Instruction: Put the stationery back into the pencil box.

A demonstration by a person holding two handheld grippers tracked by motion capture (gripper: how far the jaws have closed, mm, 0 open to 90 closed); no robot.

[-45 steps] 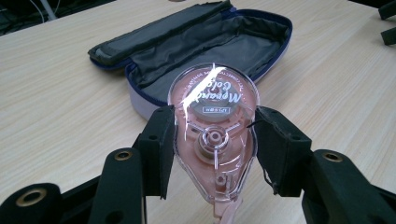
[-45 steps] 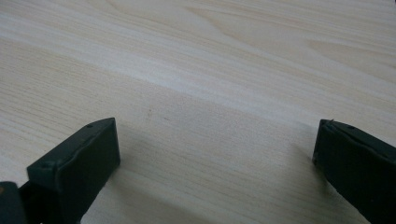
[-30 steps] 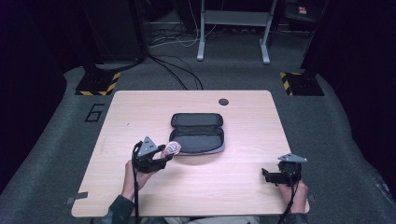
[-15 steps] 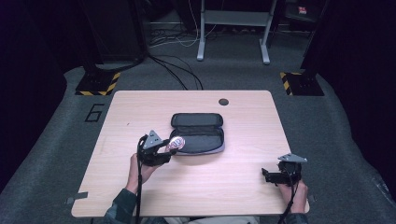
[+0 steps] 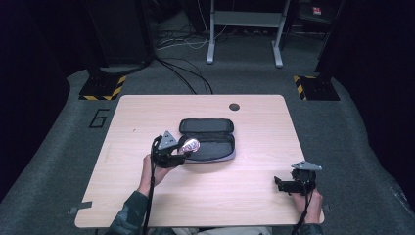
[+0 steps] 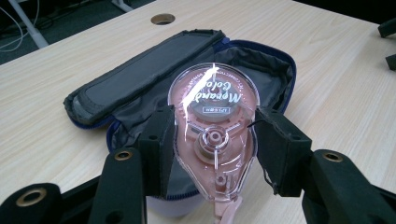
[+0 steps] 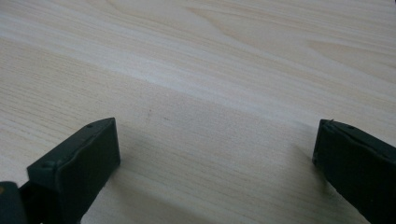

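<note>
Pickup done: left tongs point(image 6: 212, 154) clamped on pink correction-tape dispenser point(image 6: 213, 135), held over open pencil case point(image 6: 140, 79); placing inside remains; right tongs point(image 7: 212, 154) apart, idle on table point(image 5: 244, 196).

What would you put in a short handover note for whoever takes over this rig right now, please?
Left gripper: shut on the pink correction tape dispenser, held at the near left end of the open pencil case.
Right gripper: open, nothing in it, at the table's near right corner.
Done: case unzipped, lid folded back; dispenser picked up.
Left: the dispenser is not yet in the case; probably lower it into the lined compartment, release, then close the case.
</note>
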